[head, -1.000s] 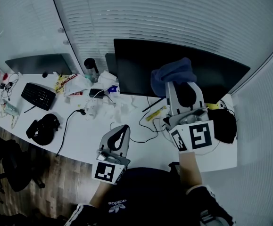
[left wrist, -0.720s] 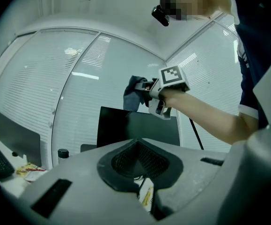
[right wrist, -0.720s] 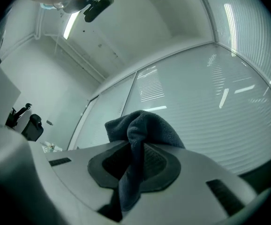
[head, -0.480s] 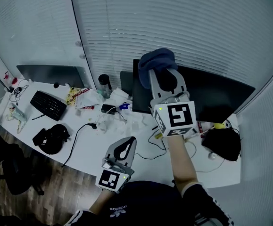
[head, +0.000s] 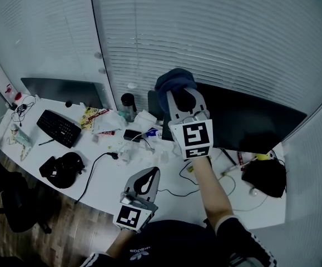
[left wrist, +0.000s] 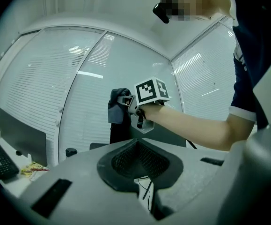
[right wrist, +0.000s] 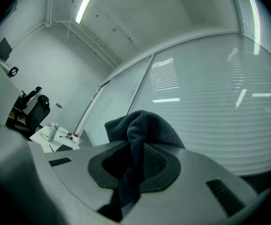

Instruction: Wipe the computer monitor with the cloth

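Observation:
The wide black monitor (head: 244,121) stands at the back of the white desk (head: 102,177). My right gripper (head: 177,93) is raised in front of the monitor's upper left corner, shut on a dark blue cloth (head: 172,81) that bunches over the jaw tips. In the right gripper view the cloth (right wrist: 142,125) hangs down between the shut jaws. My left gripper (head: 148,174) stays low over the desk's near edge, shut with nothing in it. The left gripper view shows the cloth (left wrist: 118,106) against the monitor (left wrist: 121,131), and my left gripper (left wrist: 137,149) below them.
Left of the monitor lie a black keyboard (head: 59,128), a second dark screen (head: 60,87), a black headset-like lump (head: 63,168), a dark cup (head: 128,101) and scattered papers (head: 113,121). A black bag (head: 263,177) sits at the right. Cables (head: 94,168) cross the desk. Blinds cover the windows behind.
The right gripper has carried the cloth leftward across the monitor, from about its middle to its upper left corner. The left gripper has stayed low and shut.

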A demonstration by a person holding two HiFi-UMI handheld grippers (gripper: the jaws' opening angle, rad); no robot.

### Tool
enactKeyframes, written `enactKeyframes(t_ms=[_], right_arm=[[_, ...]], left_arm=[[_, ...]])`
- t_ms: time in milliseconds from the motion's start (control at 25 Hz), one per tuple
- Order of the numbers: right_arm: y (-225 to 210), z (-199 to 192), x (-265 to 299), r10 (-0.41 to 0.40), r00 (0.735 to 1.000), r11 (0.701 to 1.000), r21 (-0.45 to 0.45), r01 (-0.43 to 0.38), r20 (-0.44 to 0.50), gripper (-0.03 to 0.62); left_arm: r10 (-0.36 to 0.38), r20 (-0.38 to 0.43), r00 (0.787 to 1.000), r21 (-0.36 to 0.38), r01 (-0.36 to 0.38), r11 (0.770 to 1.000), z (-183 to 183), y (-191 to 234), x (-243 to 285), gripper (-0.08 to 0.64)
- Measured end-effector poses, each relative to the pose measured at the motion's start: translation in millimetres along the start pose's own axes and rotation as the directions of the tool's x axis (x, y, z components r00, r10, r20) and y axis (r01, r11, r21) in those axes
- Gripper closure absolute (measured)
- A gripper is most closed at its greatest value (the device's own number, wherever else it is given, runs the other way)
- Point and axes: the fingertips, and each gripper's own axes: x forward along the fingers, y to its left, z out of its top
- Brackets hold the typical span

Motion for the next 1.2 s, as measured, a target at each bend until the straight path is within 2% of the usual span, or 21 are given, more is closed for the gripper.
enactKeyframes(t_ms=[280, 520, 1200], right_arm=[[-15.9, -13.5, 4.3, -0.033, 0.999, 0.999, 0.002, 0.033, -0.017, 0.545], [-20.9, -18.7, 0.9, -0.022, 0.999, 0.999, -0.033, 0.021, -0.027, 0.545], [-82.7, -26.3, -50.1, -0.094, 0.994, 0.995, -0.030, 0.092, -0.061, 0.545]], left_arm=[[-0.014, -0.026, 1.000, -0.009, 0.013, 1.000, -9.8, 9.2, 7.9, 0.555], [-0.004, -0.021, 1.000, -0.012, 0.003, 1.000, -10.2, 11.9, 11.9, 0.555], [0.004, -0.029, 1.000, -0.005, -0.004, 1.000, -3.5, -42.0, 18.5, 0.554]])
